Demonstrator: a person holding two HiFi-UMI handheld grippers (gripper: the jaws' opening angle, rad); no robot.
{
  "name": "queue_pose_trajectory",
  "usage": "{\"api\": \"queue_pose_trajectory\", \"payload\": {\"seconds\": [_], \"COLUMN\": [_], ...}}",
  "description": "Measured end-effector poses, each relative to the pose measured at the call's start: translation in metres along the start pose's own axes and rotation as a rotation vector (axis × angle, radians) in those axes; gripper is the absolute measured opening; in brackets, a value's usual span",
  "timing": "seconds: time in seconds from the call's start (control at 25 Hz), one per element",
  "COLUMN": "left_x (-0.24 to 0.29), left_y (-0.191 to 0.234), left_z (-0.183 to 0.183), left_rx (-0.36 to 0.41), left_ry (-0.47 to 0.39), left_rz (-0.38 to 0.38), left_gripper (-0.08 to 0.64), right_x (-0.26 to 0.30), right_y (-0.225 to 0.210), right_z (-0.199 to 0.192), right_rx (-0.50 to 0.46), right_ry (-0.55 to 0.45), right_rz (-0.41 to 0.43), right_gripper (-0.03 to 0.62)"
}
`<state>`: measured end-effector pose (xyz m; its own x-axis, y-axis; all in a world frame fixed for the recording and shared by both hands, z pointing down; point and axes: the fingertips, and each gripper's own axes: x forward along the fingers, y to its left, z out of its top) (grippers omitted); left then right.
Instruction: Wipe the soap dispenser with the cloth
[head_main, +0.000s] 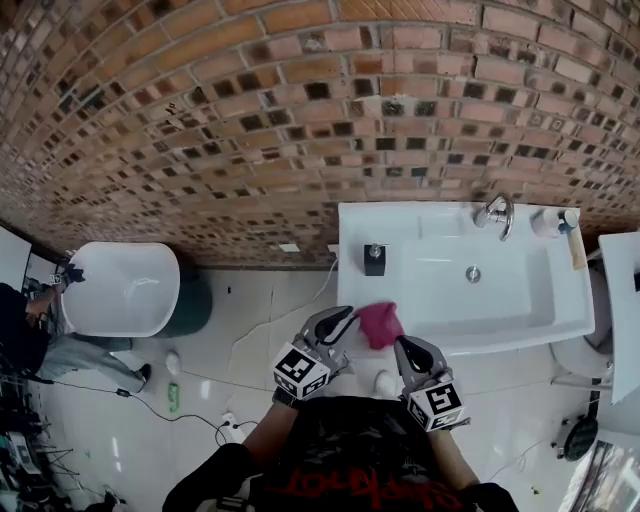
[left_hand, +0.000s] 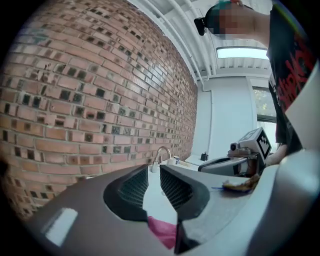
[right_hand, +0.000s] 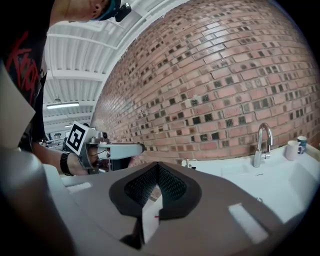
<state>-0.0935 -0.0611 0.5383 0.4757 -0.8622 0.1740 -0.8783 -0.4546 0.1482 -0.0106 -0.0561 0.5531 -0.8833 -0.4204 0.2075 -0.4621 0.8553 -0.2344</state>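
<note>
The black soap dispenser (head_main: 374, 259) stands on the left rim of the white sink (head_main: 530, 318), below the brick wall. My left gripper (head_main: 343, 317) is in front of the sink's left corner and is shut on a pink cloth (head_main: 379, 324), which hangs at its tip. That cloth shows as a pink fold (left_hand: 162, 231) low between the jaws in the left gripper view. My right gripper (head_main: 404, 346) hovers just right of the cloth, shut with nothing in it (right_hand: 157, 167). Past its tips I see the dispenser (right_hand: 188, 162), small and far off.
A chrome faucet (head_main: 497, 215) and a white cup (head_main: 548, 222) stand at the sink's back right. A second white basin (head_main: 122, 288) is at the left with a person (head_main: 40, 340) beside it. Another white fixture (head_main: 622, 300) is at the right edge. Cables lie on the floor.
</note>
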Motion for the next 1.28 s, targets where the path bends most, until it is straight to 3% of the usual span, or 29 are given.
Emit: {"api": "queue_pose_trajectory", "payload": {"seconds": [0.16,0.2,0.28,0.44,0.56,0.72,0.84,1.04,1.16,1.28], "left_x": [0.021,0.025,0.032,0.039,0.046,0.057,0.064,0.091,0.116,0.137], "left_y": [0.034,0.042,0.056,0.077,0.092,0.107,0.120,0.138,0.143,0.154], "left_z": [-0.020,-0.027,-0.040,-0.054,-0.056,-0.058,-0.064,-0.090,-0.102,-0.122], "left_rx": [0.048,0.058,0.070,0.073,0.107,0.134,0.137,0.162,0.183,0.213], "left_ry": [0.066,0.088,0.128,0.170,0.182,0.193,0.213,0.257,0.278,0.332], "left_rz": [-0.094,-0.114,-0.144,-0.185,-0.198,-0.218,-0.229,-0.269,-0.296,-0.315], "left_gripper": [0.077,0.077,0.078,0.081,0.086,0.087,0.087,0.087,0.093,0.148], "right_x": [0.040,0.053,0.076,0.105,0.124,0.140,0.145,0.148,0.146,0.140], "right_y": [-0.010,-0.014,-0.024,-0.052,-0.067,-0.078,-0.085,-0.079,-0.072,-0.073], "right_z": [-0.039,-0.062,-0.113,-0.203,-0.249,-0.285,-0.300,-0.302,-0.293,-0.258], "right_rx": [0.003,0.005,0.010,0.040,0.084,0.080,0.057,0.034,0.094,0.107], "right_ry": [0.140,0.206,0.354,0.615,0.732,0.852,0.879,0.854,0.802,0.694], "right_rz": [-0.060,-0.064,-0.075,-0.150,-0.181,-0.208,-0.261,-0.238,-0.192,-0.201], "right_gripper": [0.000,0.033,0.252,0.346,0.384,0.387,0.337,0.149,0.121,0.120]}}
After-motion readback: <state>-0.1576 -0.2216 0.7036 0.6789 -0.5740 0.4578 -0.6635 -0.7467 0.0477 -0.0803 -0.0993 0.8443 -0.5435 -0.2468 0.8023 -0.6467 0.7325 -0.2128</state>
